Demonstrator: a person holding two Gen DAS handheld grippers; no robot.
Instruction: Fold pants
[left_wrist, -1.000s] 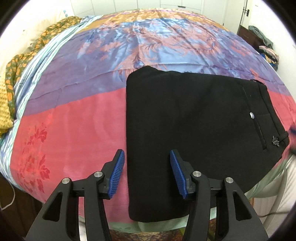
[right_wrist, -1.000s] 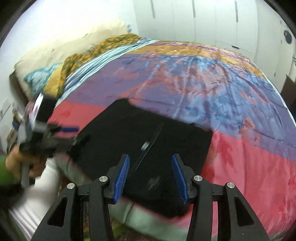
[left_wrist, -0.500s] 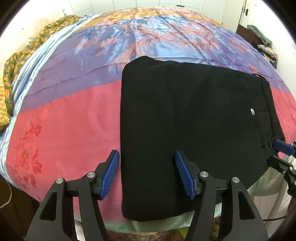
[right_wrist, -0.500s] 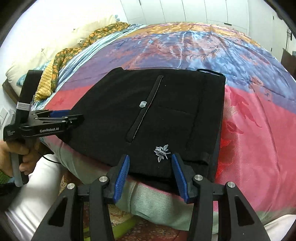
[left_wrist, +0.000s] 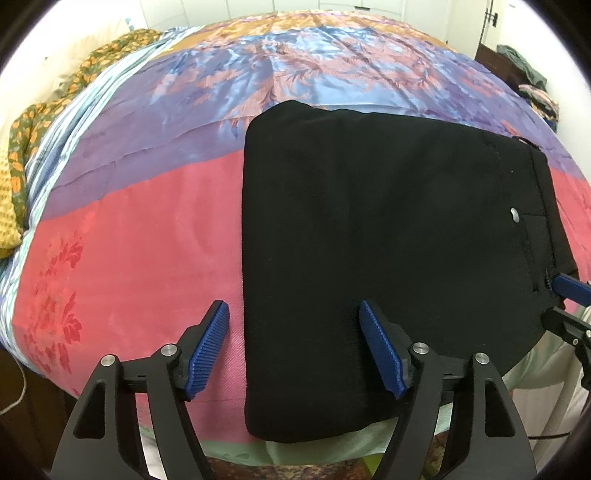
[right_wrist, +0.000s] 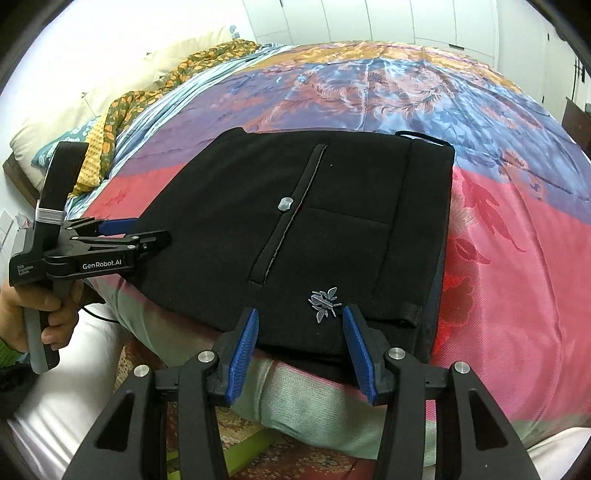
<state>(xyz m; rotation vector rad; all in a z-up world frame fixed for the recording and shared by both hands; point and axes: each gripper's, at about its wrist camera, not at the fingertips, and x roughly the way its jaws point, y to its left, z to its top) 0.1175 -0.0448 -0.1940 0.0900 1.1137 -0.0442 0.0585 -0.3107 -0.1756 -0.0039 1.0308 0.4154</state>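
My pants (left_wrist: 388, 258) are matt black cloth, faintly fuzzy, with a shiny metal snap (right_wrist: 285, 203) and a silvery metallic insect emblem (right_wrist: 324, 301). The bedspread (left_wrist: 147, 240) beneath is glossy satin. My finger pads (right_wrist: 242, 354) are ribbed blue, set in matt black plastic.

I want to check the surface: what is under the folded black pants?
The black pants lie on a colourful bedspread, near its front edge. The part of the bedspread beneath the pants is covered.

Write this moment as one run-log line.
pants: folded, flat on bedspread | left gripper: open, at near left corner | right gripper: open, at near edge by waistband | holding: nothing
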